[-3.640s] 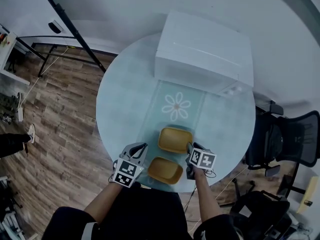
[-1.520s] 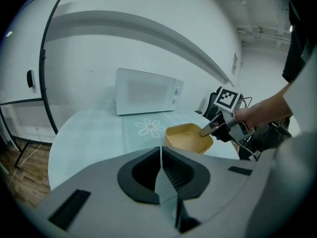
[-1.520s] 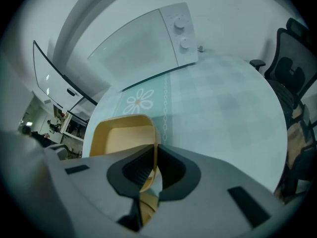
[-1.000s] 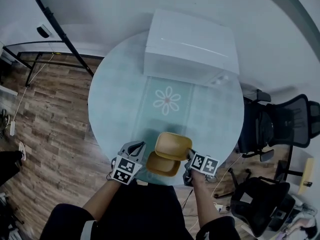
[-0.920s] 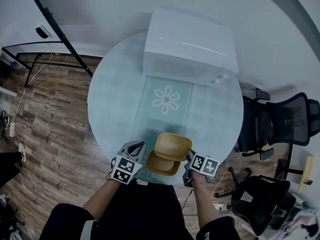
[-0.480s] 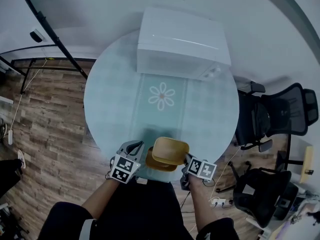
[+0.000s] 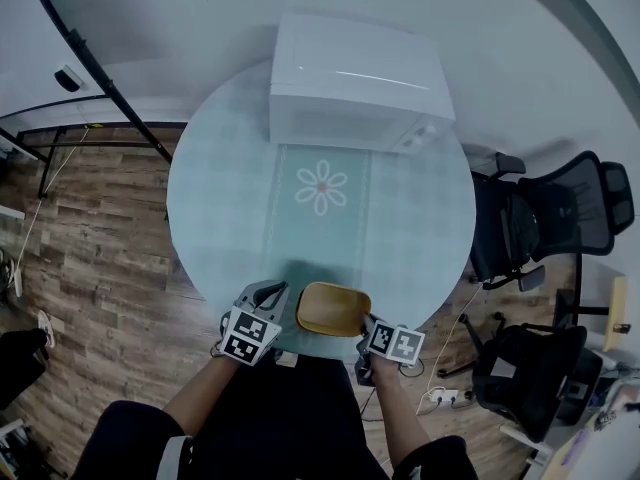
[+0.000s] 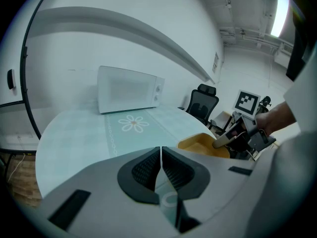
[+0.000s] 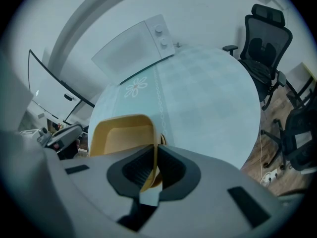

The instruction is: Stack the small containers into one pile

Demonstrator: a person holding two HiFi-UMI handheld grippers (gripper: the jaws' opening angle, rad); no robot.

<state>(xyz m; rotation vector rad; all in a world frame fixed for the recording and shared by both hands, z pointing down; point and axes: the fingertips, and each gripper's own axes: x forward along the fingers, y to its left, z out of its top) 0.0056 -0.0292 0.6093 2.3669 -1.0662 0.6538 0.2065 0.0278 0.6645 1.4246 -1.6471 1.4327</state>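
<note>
We held the upper container [image 7: 333, 309] by its rim in our right gripper [image 7: 368, 326], over the lower one [image 9: 162, 139] at the table's [image 7: 220, 198] near edge, left gripper [image 7: 275, 293] closed on nothing, so next we judged: seat it, then release.
</note>
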